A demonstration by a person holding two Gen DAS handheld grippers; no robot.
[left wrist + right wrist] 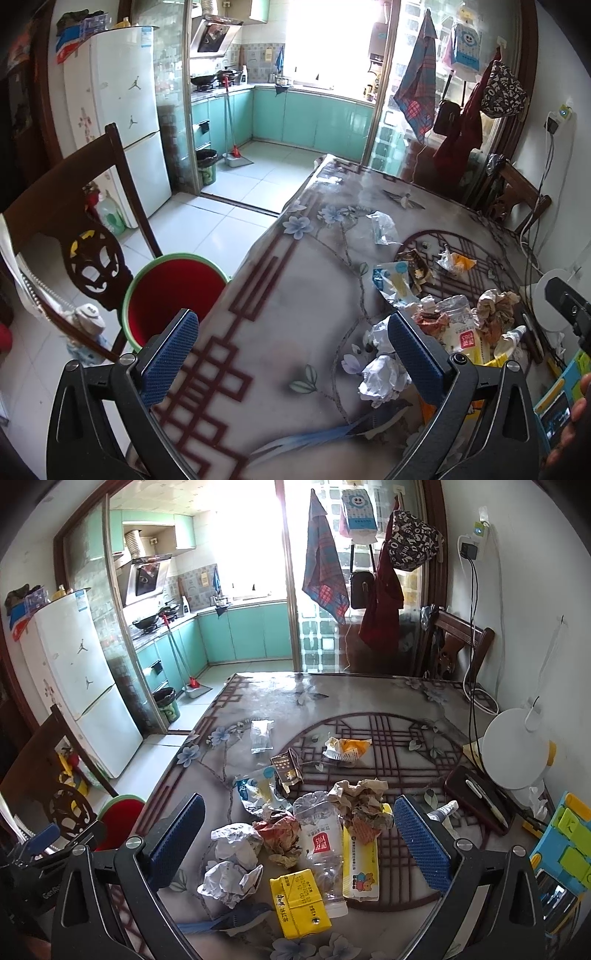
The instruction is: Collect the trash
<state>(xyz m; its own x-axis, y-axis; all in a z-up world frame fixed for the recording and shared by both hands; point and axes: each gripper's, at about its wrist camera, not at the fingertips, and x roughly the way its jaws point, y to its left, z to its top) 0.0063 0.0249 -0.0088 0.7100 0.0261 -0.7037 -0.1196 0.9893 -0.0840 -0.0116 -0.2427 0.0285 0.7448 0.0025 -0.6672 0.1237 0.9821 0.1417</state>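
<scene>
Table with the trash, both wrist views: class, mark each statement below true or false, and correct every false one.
1. Both grippers, left gripper and right gripper, are open and empty. True.
2. The yellow carton stands upright. False: it lies flat on the table.
3. The red bin sits on the table. False: it stands beside the table, by the chair.
4. The crushed plastic bottle lies among crumpled paper. True.

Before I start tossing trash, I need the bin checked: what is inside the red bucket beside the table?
The red bucket shows only bare red inner wall; its bottom is hidden by the table edge.
</scene>
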